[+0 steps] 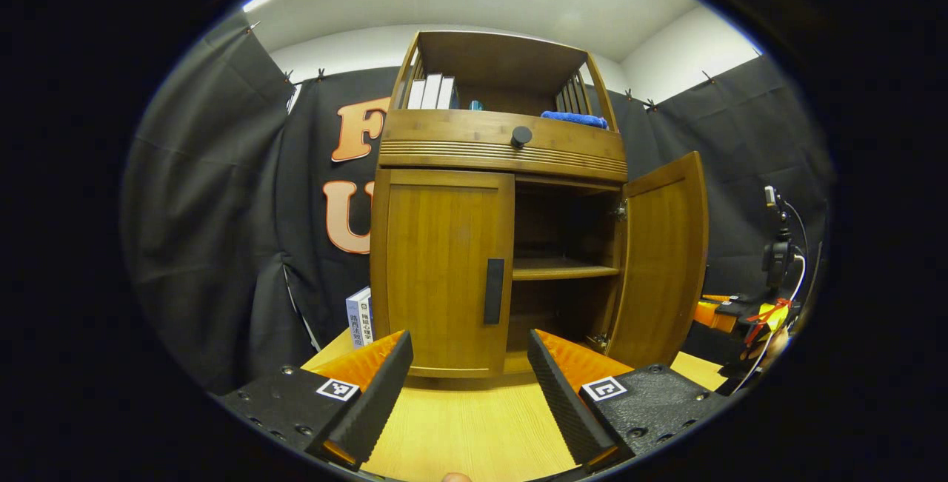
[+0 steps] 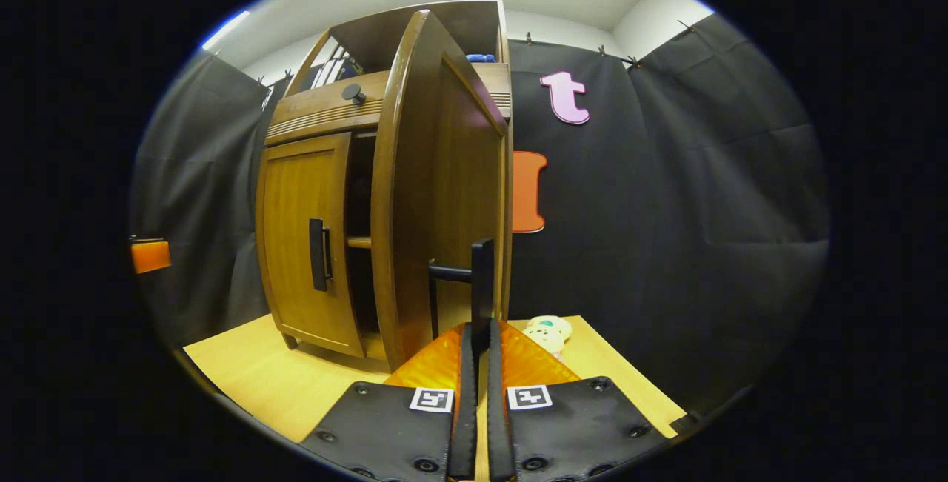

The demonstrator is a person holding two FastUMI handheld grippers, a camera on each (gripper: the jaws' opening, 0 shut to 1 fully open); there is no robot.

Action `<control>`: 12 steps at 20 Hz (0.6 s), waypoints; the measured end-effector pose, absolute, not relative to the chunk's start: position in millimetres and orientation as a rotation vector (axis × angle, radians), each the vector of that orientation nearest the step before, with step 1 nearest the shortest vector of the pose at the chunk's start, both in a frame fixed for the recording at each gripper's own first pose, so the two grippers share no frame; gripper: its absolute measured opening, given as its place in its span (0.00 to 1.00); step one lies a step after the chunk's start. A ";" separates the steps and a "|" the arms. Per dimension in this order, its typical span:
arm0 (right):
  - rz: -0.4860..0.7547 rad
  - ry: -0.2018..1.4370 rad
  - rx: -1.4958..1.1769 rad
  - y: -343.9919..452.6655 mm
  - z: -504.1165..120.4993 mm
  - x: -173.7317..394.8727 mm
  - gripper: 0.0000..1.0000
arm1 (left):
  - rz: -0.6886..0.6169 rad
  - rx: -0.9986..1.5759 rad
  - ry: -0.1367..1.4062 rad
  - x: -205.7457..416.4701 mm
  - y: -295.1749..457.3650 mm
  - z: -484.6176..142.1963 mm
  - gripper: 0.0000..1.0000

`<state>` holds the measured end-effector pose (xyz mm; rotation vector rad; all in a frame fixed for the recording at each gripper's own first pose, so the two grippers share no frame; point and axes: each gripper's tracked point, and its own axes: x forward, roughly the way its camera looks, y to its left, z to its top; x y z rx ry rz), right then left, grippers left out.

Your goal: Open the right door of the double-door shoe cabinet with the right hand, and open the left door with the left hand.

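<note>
The wooden shoe cabinet [image 1: 503,149] stands on a light wood table. Its left door [image 1: 443,275] is closed, with a dark vertical handle [image 1: 494,291] at its inner edge. My left gripper [image 1: 470,386] is open a short way in front of that door, touching nothing. The right door [image 1: 663,260] is swung wide open and bares an inner shelf [image 1: 564,269]. In the right gripper view the right door [image 2: 437,193] stands edge-on, and my right gripper [image 2: 478,345] is shut on its dark handle [image 2: 481,282]. The left door [image 2: 304,245] shows beyond it.
Upright books [image 1: 433,92], a blue cloth [image 1: 574,119] and a round knob [image 1: 521,135] sit in the cabinet's upper part. A book [image 1: 361,315] leans by the cabinet's left side. A small plush toy [image 2: 548,332] lies on the table behind the open door. Black cloth walls surround the booth.
</note>
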<state>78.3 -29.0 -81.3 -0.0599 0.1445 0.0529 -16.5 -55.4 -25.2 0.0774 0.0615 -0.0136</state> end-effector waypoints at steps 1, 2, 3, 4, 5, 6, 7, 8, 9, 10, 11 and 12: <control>0.060 0.144 -0.050 -33.1 -81.2 76.2 0.10 | -0.015 0.078 0.060 -16.3 -56.0 -23.2 0.92; 0.074 0.144 -0.041 -30.9 -79.3 73.0 0.13 | -0.016 0.077 0.060 -17.7 -57.7 -21.9 0.92; 0.089 0.140 -0.043 -28.9 -78.2 69.8 0.11 | -0.017 0.077 0.060 -17.7 -59.3 -21.1 0.92; 0.095 0.132 -0.059 -29.4 -76.5 68.3 0.08 | -0.019 0.077 0.062 -16.9 -61.0 -20.8 0.92; 0.089 0.125 -0.079 -32.2 -75.6 67.8 0.13 | -0.022 0.075 0.064 -16.6 -63.0 -20.7 0.92; 0.079 0.121 -0.096 -36.6 -75.1 68.3 0.13 | -0.026 0.072 0.067 -17.1 -65.1 -21.1 0.92; 0.067 0.119 -0.107 -41.7 -74.4 69.0 0.13 | -0.030 0.070 0.069 -17.4 -67.6 -22.5 0.92; 0.060 0.117 -0.108 -46.7 -73.2 69.3 0.13 | -0.030 0.070 0.071 -17.0 -69.0 -22.8 0.92; 0.057 0.117 -0.101 -51.6 -72.4 68.7 0.13 | -0.029 0.071 0.071 -17.4 -70.2 -23.4 0.92; 0.057 0.119 -0.088 -55.6 -70.8 68.8 0.07 | -0.027 0.073 0.072 -16.5 -70.7 -23.9 0.92; 0.054 0.119 -0.077 -60.8 -70.1 69.3 0.07 | -0.024 0.074 0.074 -14.4 -71.0 -23.7 0.92; 0.048 0.119 -0.071 -67.3 -70.3 70.3 0.07 | -0.022 0.076 0.075 -12.9 -71.9 -24.2 0.95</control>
